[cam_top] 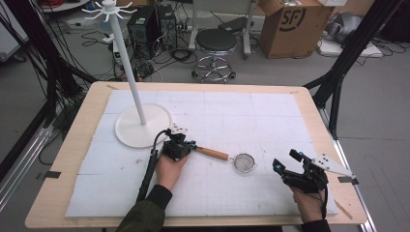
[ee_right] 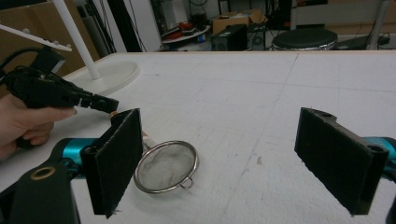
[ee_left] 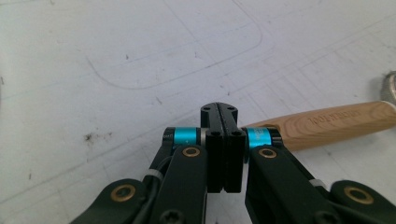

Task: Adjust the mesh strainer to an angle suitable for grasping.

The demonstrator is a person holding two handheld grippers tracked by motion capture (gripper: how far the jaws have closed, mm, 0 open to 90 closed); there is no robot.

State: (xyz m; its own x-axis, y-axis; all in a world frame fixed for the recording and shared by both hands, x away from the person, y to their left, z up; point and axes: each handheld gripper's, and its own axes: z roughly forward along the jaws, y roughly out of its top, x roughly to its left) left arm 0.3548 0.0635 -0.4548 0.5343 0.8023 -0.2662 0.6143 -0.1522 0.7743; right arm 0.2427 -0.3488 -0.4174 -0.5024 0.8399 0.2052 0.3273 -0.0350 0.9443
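A small metal mesh strainer (cam_top: 245, 162) with a wooden handle (cam_top: 212, 153) lies flat near the middle of the white mat. My left gripper (cam_top: 192, 146) is shut, its tip at the free end of that handle. In the left gripper view its jaws (ee_left: 218, 114) press together with nothing between them, and the handle (ee_left: 327, 125) lies just beside them on the right. My right gripper (cam_top: 286, 159) stands open at the mat's right front, apart from the strainer. Its view shows the strainer bowl (ee_right: 166, 165) between the wide jaws (ee_right: 219, 140), farther off.
A white hanging stand with a round base (cam_top: 143, 124) and a tall pole (cam_top: 129, 63) stands at the mat's back left, just behind the left hand. Beyond the table are a black stool (cam_top: 215, 41), a cardboard box (cam_top: 290, 24) and cables on the floor.
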